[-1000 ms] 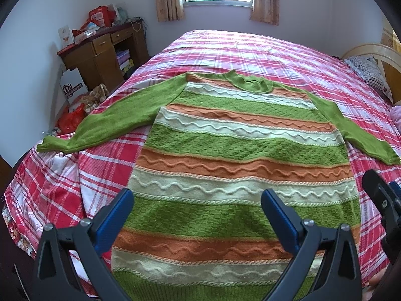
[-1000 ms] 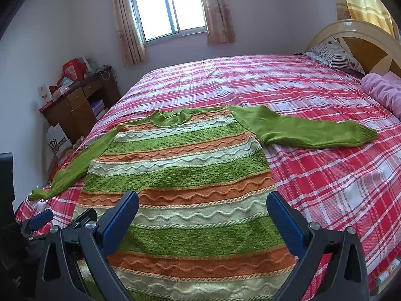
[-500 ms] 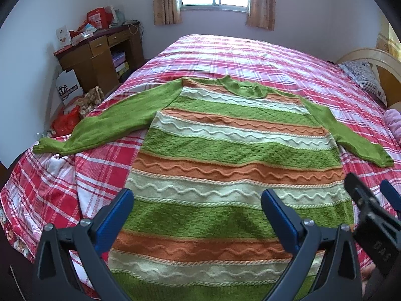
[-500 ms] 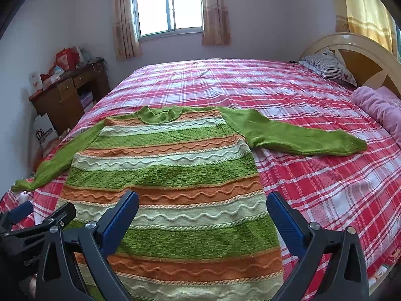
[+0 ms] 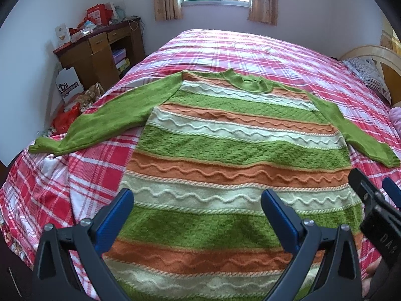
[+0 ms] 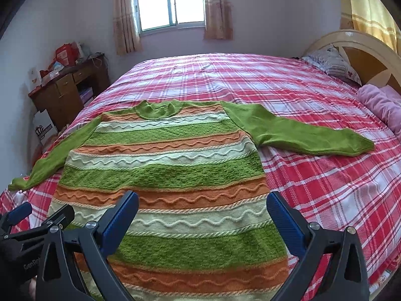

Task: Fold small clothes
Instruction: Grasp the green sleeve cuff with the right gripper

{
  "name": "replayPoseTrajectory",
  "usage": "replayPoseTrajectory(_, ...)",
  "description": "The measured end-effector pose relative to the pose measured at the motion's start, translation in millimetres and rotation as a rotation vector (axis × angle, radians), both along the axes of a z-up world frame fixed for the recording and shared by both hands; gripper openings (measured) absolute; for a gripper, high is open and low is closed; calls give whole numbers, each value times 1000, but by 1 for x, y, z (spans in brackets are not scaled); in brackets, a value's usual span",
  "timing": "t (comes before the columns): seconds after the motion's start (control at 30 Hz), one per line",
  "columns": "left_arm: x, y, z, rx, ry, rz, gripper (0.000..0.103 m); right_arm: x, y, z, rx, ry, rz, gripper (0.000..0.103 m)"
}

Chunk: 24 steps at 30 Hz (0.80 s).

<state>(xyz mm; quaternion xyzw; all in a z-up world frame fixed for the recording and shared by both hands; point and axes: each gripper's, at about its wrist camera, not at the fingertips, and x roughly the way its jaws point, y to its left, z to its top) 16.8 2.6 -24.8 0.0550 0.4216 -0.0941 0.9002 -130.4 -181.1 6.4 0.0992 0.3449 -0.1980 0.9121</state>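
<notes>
A knitted sweater (image 5: pixel 233 150) with green, orange and cream stripes lies flat on the bed, neck towards the window, both green sleeves spread outwards. It also shows in the right wrist view (image 6: pixel 165 165). My left gripper (image 5: pixel 196 203) is open and empty above the lower left part of the sweater. My right gripper (image 6: pixel 203 205) is open and empty above the lower right part. The right gripper's body shows at the right edge of the left wrist view (image 5: pixel 376 215), and the left gripper's body shows at the left edge of the right wrist view (image 6: pixel 37 223).
The bed has a red and pink plaid cover (image 5: pixel 250 50). A wooden desk (image 5: pixel 97 50) with clutter stands by the left wall, with bags on the floor beside it. A pillow (image 6: pixel 330 62), a pink blanket (image 6: pixel 381 102) and the headboard are at the right.
Both grippers have risen and drawn back a little, so more of the sweater and bed shows. The sweater has not moved. Both stay open.
</notes>
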Motion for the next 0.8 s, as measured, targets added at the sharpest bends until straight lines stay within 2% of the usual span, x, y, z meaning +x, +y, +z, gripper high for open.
replayPoseTrajectory(0.13,12,1,-3,-47,-28,-13,103,3,-26,-3,11,-28,-33,102)
replayPoseTrajectory(0.27,32,5,-10,-52,-52,16,103,-3,-79,-3,64,-92,-112,102)
replayPoseTrajectory(0.3,36,5,-12,-44,-56,28,103,-4,-95,-3,84,-106,-135,97)
replayPoseTrajectory(0.33,44,6,-16,-30,-51,49,103,-8,-118,-5,125,-126,-158,85)
replayPoseTrajectory(0.37,48,6,-18,-23,-43,62,103,-10,-139,-7,163,-133,-180,78)
replayPoseTrajectory(0.4,52,6,-21,-17,-34,71,103,-12,-159,-9,193,-135,-205,65)
replayPoseTrajectory(0.43,58,7,-24,-13,-21,85,103,-14,-176,-11,217,-138,-234,59)
replayPoseTrajectory(0.5,67,8,-31,-10,-6,114,103,-31,-223,-16,256,-170,-351,59)
replayPoseTrajectory(0.67,82,7,-49,-2,9,159,103,-91,-338,-29,358,-316,-634,59)
replayPoseTrajectory(0.8,85,4,-59,-1,8,175,103,-121,-400,-51,436,-361,-779,59)
